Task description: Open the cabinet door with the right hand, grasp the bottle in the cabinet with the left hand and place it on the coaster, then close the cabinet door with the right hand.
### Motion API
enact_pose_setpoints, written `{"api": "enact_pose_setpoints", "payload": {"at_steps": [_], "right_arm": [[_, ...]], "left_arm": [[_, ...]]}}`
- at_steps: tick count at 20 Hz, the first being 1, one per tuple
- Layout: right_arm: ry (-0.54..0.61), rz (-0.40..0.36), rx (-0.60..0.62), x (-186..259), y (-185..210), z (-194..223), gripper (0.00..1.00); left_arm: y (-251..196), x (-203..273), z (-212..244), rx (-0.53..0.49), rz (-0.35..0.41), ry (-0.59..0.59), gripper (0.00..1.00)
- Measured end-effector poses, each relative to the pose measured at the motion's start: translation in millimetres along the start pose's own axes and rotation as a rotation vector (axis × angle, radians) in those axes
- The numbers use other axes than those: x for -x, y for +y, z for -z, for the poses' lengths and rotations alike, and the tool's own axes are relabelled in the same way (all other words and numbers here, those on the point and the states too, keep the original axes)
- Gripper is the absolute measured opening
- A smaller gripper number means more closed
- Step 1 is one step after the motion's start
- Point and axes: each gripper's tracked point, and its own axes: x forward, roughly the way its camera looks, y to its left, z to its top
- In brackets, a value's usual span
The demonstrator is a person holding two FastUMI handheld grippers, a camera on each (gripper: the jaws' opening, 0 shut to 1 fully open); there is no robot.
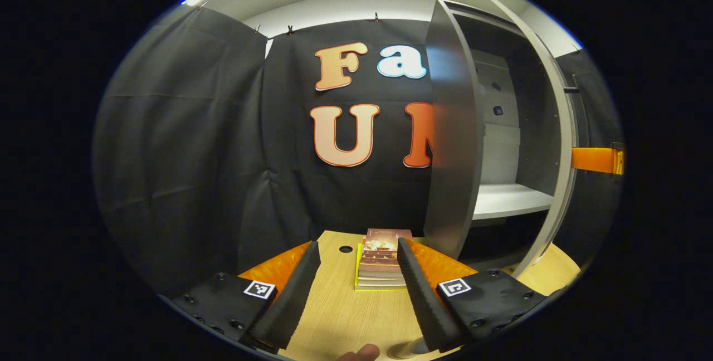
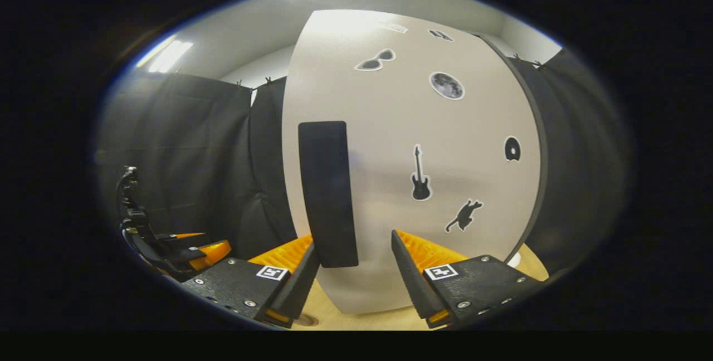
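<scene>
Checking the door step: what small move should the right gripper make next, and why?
Probably shut the right gripper on the handle. The handle stands between its open fingers, not gripped, and the left gripper view shows the door ajar, so swinging it likely needs a firm hold.

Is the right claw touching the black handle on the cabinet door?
Cannot tell. In the right gripper view the handle stands inside the open right claw; one finger is clearly apart, the other overlaps its lower corner, contact unclear.
</scene>
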Motion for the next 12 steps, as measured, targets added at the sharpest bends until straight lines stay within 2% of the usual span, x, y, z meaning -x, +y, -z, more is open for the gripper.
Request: {"api": "enact_pose_setpoints", "payload": {"at_steps": [4, 12], "right_arm": [[-0.02, 0.033, 0.006, -17.0, 0.5, 4.3, 0.75], [-0.068, 0.18, 0.038, -52.6, -17.9, 14.8, 0.78]], "left_arm": [[11.6, -26.2, 13.8, -0.005, 0.01, 0.025, 0.92], [0.1, -64.8, 17.8, 0.011, 0.081, 0.041, 0.92]]}}
